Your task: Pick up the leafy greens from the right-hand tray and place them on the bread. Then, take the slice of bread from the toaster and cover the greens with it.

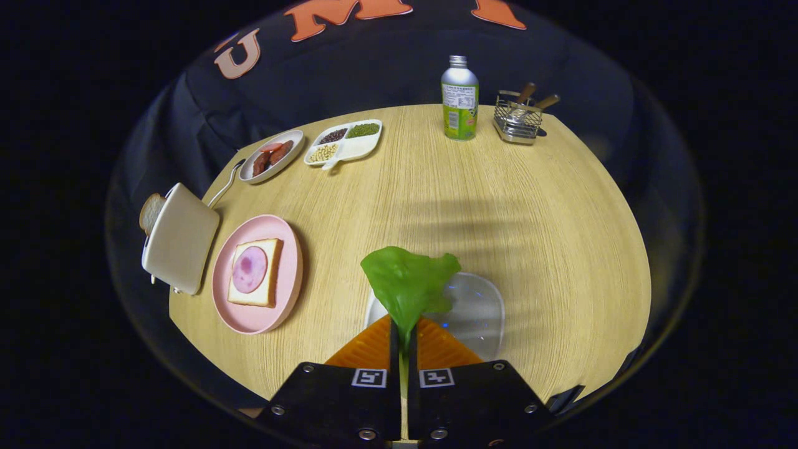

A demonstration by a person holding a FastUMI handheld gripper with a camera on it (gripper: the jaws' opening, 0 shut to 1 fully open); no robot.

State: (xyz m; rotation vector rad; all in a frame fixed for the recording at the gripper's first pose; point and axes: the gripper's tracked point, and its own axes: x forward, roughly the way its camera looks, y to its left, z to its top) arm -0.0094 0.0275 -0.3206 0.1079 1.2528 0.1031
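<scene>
My gripper [403, 329] is shut on the stem of a leafy green [408, 282], whose broad leaf stands up just ahead of the fingertips. Under and beyond the leaf lies a clear glass tray [477, 312]. To the left sits a pink plate [283, 305] with a slice of bread [269, 274] topped by a round ham slice [249, 269]. Left of the plate stands a cream toaster [181, 240] with a slice of bread [150, 211] sticking out of its far end.
At the back of the wooden table [499, 206] are a grey dish of sausage pieces [272, 156], a white divided dish of beans [344, 142], a green-labelled bottle [459, 100] and a wire cutlery holder [519, 118]. A spoon handle [225, 184] lies near the toaster.
</scene>
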